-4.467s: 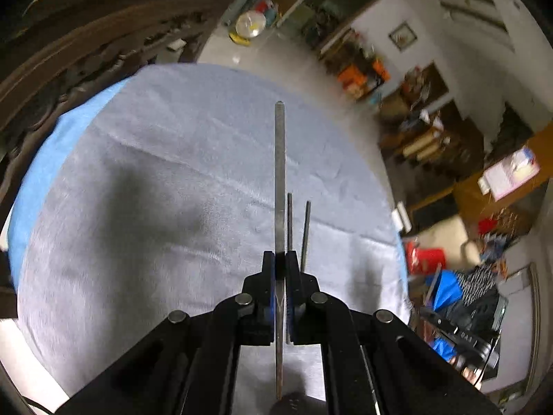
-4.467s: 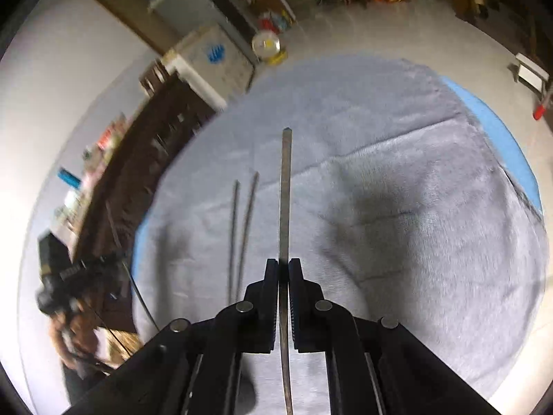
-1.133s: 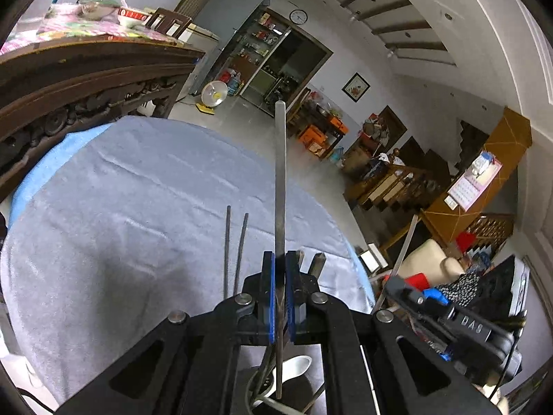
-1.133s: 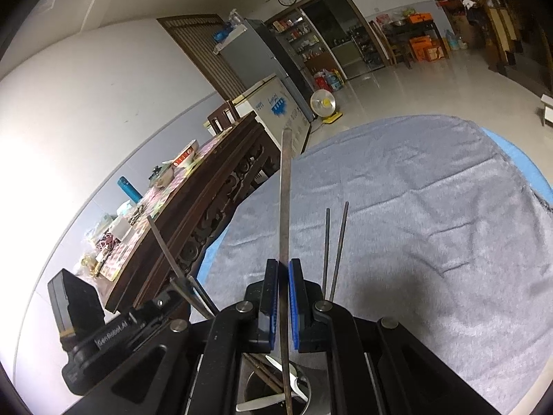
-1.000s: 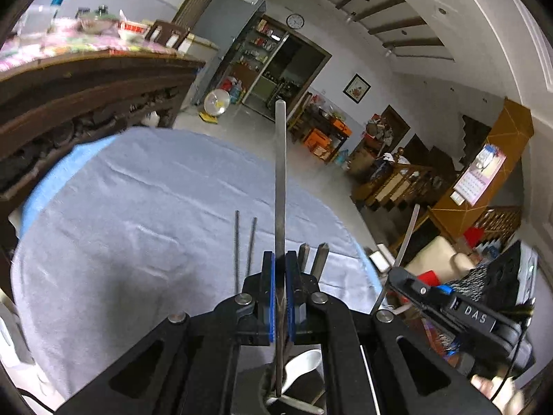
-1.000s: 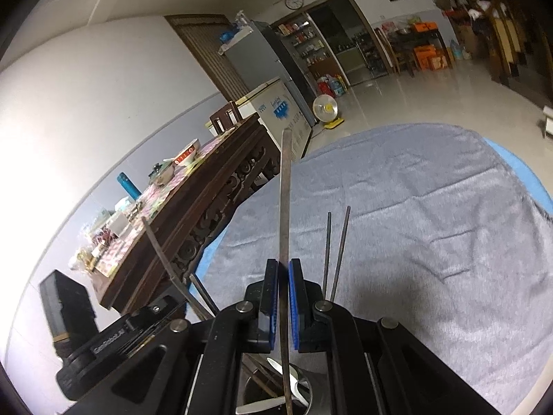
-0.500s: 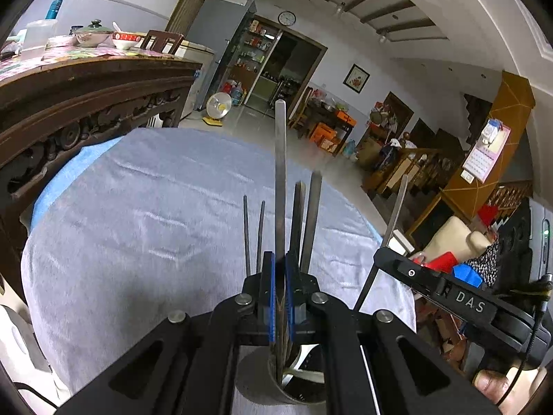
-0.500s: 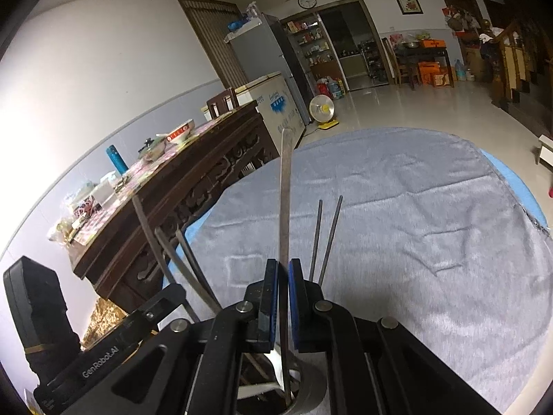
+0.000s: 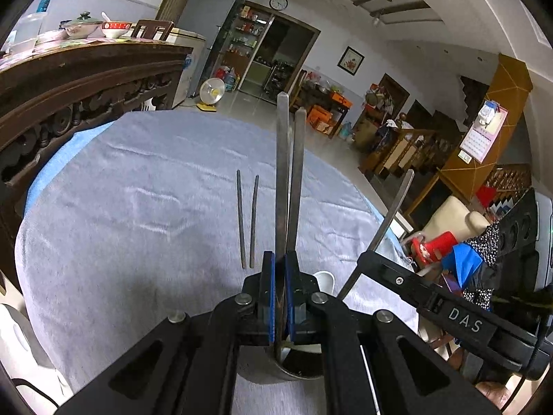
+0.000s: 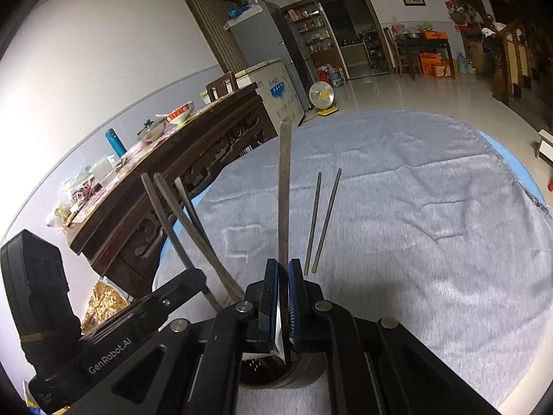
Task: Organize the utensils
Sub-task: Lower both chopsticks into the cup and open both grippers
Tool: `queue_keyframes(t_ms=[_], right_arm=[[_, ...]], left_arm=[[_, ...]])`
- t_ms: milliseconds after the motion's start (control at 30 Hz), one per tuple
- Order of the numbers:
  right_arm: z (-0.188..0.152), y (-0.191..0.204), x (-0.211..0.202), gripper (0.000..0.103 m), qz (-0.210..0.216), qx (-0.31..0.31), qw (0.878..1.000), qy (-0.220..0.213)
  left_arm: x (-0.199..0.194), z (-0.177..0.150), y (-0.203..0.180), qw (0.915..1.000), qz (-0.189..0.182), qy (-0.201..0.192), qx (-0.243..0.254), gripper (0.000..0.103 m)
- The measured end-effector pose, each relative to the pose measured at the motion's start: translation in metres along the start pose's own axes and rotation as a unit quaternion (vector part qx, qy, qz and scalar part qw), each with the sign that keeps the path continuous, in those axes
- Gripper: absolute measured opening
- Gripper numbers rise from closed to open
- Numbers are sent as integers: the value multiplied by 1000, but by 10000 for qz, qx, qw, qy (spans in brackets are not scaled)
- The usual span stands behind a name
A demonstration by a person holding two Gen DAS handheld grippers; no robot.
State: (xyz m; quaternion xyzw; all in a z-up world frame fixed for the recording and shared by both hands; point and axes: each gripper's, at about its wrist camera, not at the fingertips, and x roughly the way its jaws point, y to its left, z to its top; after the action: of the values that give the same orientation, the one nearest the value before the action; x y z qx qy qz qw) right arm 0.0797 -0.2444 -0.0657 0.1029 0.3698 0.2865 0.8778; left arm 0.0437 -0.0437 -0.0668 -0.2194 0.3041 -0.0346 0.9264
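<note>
My left gripper [image 9: 280,259] is shut on a flat metal utensil handle [image 9: 282,173] that stands upright, its lower end inside a metal holder cup [image 9: 293,371] under the jaws. A second handle [image 9: 297,180] stands in the cup beside it. My right gripper [image 10: 282,266] is shut on another metal utensil handle [image 10: 284,186], its lower end in the same cup [image 10: 276,377]. The right gripper also shows in the left wrist view [image 9: 366,263], close to the right. Two dark chopsticks [image 9: 247,218] lie side by side on the grey cloth beyond the cup; they also show in the right wrist view [image 10: 321,221].
The round table has a grey cloth [image 9: 121,207] over a blue one. A carved dark wooden sideboard [image 9: 69,97] with dishes stands to the left. A white spoon bowl [image 9: 325,280] peeks out by the cup. Furniture and clutter [image 9: 466,252] fill the room on the right.
Both grippers have come lower over the cup with their utensils, whose lower ends now sit deeper in it. The grippers stay shut. The chopsticks have not moved.
</note>
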Motion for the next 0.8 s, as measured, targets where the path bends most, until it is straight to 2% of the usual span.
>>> queue_keyframes(t_ms=[800], right_arm=[[-6,0,-6,8,-7,89,10000,22]], left_arm=[[-3,-4,-1,9998,-98,168,13,6]])
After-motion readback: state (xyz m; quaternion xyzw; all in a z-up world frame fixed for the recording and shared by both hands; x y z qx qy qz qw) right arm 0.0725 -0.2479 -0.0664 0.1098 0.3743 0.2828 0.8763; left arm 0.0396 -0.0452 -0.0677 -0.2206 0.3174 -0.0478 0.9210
